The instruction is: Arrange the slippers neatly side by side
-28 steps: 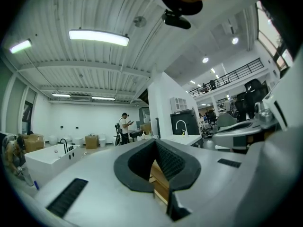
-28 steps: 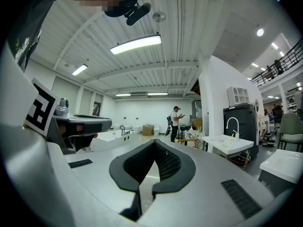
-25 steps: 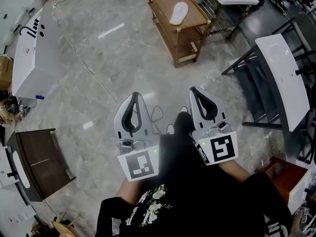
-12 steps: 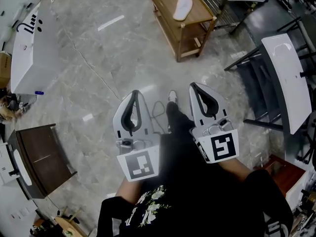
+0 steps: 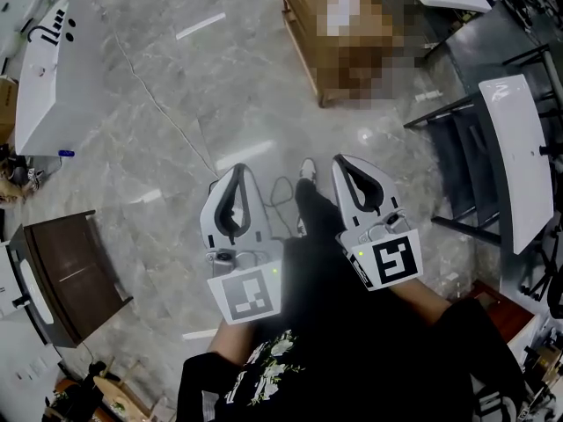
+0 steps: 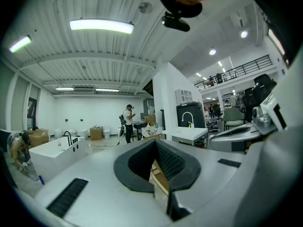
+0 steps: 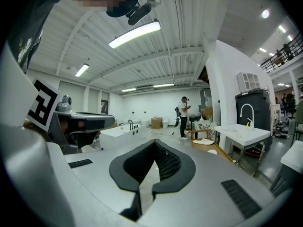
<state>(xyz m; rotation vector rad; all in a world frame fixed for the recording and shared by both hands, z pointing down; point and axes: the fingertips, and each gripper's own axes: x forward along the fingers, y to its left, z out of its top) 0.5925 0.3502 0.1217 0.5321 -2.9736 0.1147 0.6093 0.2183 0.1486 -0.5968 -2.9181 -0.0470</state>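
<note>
Marble floor (image 5: pixel 176 104), open showroom. Left gripper (image 5: pixel 239 170) and right gripper (image 5: pixel 339 161) are hovering side by side over it, both with jaws pressed together, gripping nothing. Well ahead, one white slipper (image 7: pixel 204 141) is lying on a wooden worktop (image 7: pixel 221 155). A pale shape (image 7: pixel 212 151) is sitting near it, probably the second slipper, but it is too small to confirm.

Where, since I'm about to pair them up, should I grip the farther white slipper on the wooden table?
Probably by its near edge, coming in almost level from this side: the white slipper lies flat and thin on the wooden table, so the jaws should pinch it top-to-bottom.
</note>
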